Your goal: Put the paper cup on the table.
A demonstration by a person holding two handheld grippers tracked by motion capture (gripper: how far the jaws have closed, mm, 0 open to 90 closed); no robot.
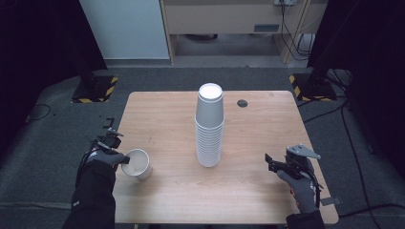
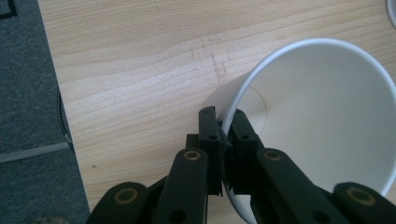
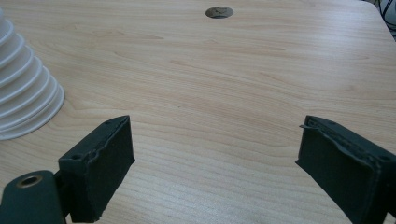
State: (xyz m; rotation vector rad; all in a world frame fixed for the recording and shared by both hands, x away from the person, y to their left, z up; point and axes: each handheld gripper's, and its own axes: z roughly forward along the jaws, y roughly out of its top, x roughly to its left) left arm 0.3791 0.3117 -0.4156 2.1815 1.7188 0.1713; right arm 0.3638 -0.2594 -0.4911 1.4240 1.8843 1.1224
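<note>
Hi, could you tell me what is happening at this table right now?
A person is working with paper cups on a wooden table, holding a gripper in each hand. The left gripper is shut on the rim of a single white cup, one jaw inside and one outside, and the cup is tilted near the table's left edge. A tall stack of upside-down cups stands mid-table. The right gripper is open with nothing between its jaws, over bare wood to the right of the stack.

Even overhead light falls on my table (image 1: 167,114); the room beyond it is dark. The cup stack (image 1: 209,126) casts only a faint shadow at its base. The high view is soft and grainy. In my gripper views, the near black metal blurs.
</note>
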